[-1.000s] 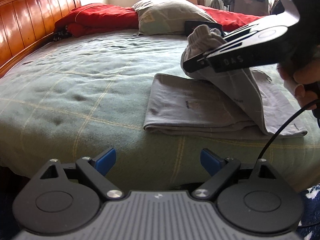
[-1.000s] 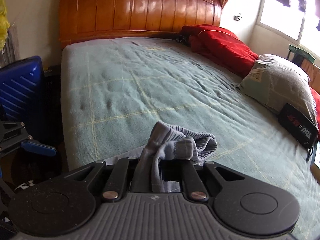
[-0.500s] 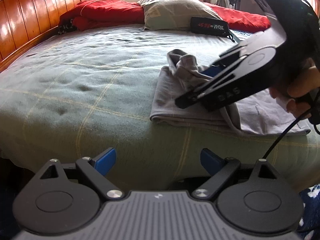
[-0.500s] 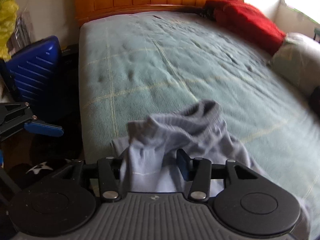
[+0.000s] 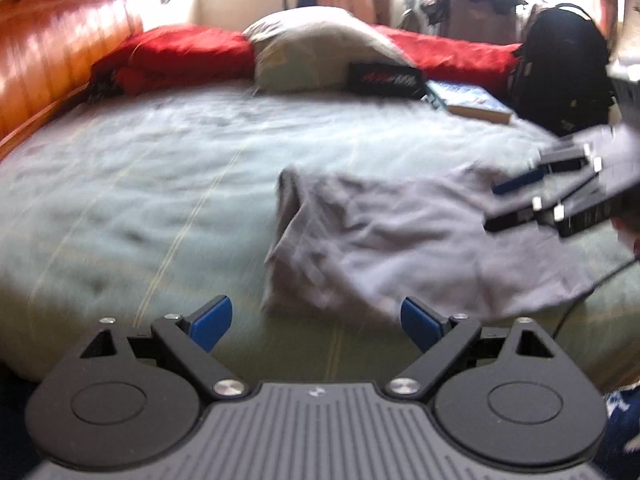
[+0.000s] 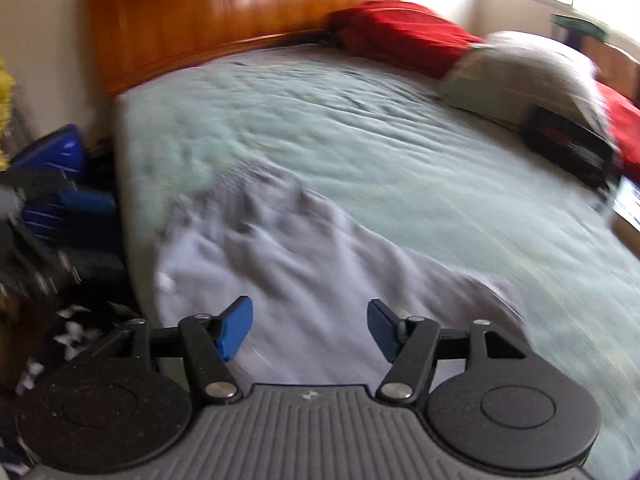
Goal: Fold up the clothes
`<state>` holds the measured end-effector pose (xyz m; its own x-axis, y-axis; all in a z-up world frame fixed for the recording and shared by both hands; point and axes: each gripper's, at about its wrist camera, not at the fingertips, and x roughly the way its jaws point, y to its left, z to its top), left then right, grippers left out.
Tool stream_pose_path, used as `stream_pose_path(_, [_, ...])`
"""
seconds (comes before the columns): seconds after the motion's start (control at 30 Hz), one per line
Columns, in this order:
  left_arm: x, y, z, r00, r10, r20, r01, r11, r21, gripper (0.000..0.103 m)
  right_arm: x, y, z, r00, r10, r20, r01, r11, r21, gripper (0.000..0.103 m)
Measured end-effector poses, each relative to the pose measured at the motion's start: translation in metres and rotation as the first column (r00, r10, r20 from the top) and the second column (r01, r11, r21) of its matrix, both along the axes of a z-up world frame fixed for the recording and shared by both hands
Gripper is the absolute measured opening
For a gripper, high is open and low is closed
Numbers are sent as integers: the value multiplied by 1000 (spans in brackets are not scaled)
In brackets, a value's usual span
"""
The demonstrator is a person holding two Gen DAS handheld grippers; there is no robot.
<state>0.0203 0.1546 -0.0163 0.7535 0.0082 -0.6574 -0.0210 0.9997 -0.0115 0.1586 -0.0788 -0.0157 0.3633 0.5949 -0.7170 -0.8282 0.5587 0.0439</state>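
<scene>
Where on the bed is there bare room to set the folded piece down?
Bare bedspread lies between the grey garment and the wooden headboard. It is crowded toward the window: pillow, red blanket, black pouch, book, backpack.

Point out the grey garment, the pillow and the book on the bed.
grey garment (image 5: 400, 236): left wrist view, middle of the rumpled cloth.
pillow (image 5: 316, 54): left wrist view, centre of its front face.
book (image 5: 468, 98): left wrist view, on its cover.
</scene>
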Motion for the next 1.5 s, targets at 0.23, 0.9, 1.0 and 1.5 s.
stream_pose_path(0.23, [75,-28,0,989,-141,45,144,988,-58,91,31,-51,-18,995,-100,-14,101,992,73,62])
stream_pose_path(0.9, [132,-18,-38,995,-70,-66,64,994,-86,90,103,-66,-45,972,-163,-170,193,964,184,59])
stream_pose_path(1.0, [134,-8,-41,996,-28,-81,18,993,-120,88,108,-83,-57,959,-198,-204,238,951,195,52])
stream_pose_path(1.5, [83,-56,-46,974,-174,-148,173,985,-17,95,22,-100,-50,959,-47,-279,98,981,169,68])
